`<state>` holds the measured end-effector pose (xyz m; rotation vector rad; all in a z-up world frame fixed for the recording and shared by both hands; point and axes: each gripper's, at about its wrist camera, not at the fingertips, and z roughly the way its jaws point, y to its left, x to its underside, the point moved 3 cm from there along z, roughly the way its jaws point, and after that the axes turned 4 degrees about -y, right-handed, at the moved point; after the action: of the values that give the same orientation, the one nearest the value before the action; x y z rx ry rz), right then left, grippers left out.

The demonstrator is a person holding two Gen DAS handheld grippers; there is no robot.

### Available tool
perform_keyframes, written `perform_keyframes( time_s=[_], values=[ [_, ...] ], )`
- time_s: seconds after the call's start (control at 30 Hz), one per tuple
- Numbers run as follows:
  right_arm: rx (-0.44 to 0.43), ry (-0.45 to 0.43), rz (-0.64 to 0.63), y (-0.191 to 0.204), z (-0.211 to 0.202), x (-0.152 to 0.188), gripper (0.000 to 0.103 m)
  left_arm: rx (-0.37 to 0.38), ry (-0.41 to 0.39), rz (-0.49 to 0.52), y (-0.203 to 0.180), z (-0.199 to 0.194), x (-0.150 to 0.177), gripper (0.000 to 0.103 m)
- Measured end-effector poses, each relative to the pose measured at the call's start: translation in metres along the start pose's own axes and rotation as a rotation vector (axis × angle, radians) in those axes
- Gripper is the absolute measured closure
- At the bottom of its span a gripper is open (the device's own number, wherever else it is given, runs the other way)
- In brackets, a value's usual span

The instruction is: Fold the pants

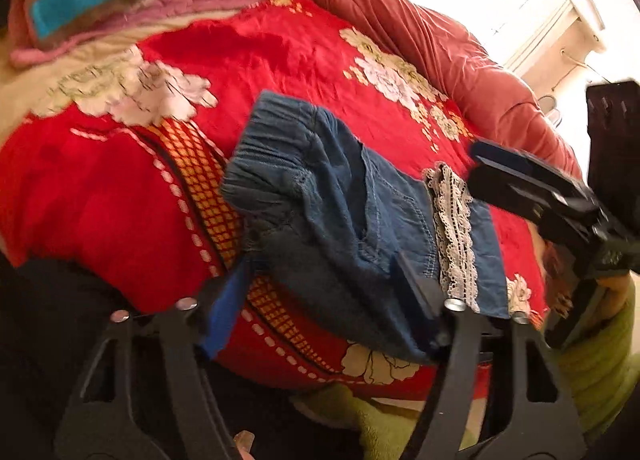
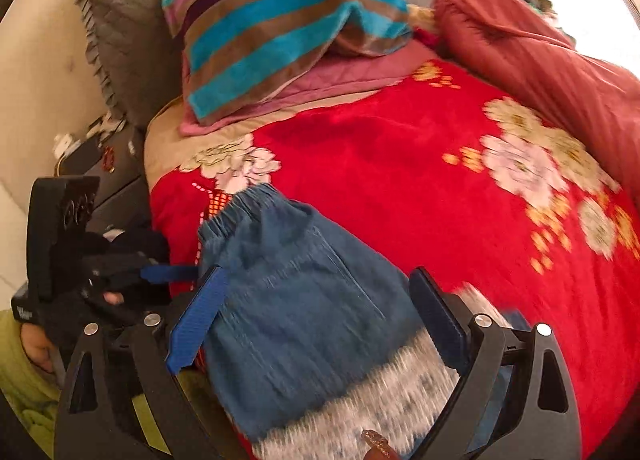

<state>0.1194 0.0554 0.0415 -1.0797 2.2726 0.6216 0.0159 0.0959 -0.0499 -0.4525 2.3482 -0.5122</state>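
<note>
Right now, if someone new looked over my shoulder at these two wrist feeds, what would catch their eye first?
First the bright red floral blanket covering the bed, filling both views. Next the small blue denim pants lying folded on it near the front edge, elastic waistband away from the cameras and white lace trim at the hem. Then the striped turquoise-and-brown pillow at the head of the bed.
</note>
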Motion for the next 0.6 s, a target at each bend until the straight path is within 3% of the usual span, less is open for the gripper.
perform_keyframes(
  time_s=[0.4, 0.43, 0.47, 0.6],
  values=[
    [-0.179, 0.214, -0.096, 0.022, 0.1, -0.026, 0.011, 0.016, 0.007, -0.009, 0.008, 0.009, -0.004, 0.045],
    [-0.199, 0.228, -0.101, 0.022, 0.103, -0.026, 0.015, 0.018, 0.008, -0.011, 0.009, 0.009, -0.005, 0.045],
    [-0.225, 0.248, -0.11, 0.025, 0.108, -0.025, 0.026, 0.02, 0.009, -0.012, 0.009, 0.01, -0.006, 0.045],
    [-0.265, 0.248, -0.106, 0.025, 0.112, -0.02, 0.042, 0.027, 0.015, -0.023, 0.011, 0.012, -0.006, 0.044]
  ],
)
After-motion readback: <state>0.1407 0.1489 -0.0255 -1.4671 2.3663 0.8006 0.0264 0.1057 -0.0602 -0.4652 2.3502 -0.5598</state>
